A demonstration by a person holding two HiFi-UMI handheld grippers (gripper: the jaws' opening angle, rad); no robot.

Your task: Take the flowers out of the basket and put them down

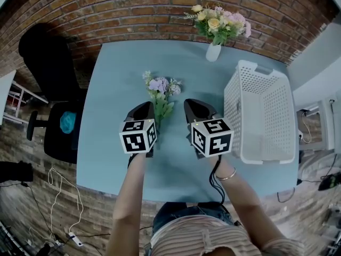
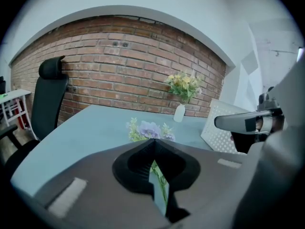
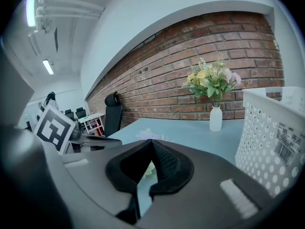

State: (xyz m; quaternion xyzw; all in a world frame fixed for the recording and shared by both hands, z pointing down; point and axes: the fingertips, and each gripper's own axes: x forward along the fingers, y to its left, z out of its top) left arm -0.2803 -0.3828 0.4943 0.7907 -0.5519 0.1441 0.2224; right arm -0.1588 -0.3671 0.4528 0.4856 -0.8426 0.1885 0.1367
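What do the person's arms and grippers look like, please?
The left gripper and right gripper are dark grey tapered shells, each bearing a cube with black-and-white square markers. A black cable trails from the right one. No sleeves reach the forearms; a thin bracelet circles the right wrist.

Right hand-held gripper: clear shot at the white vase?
Probably yes: bare table lies between the right hand-held gripper and the white vase; the basket stands off to its right, the loose flowers to its left.
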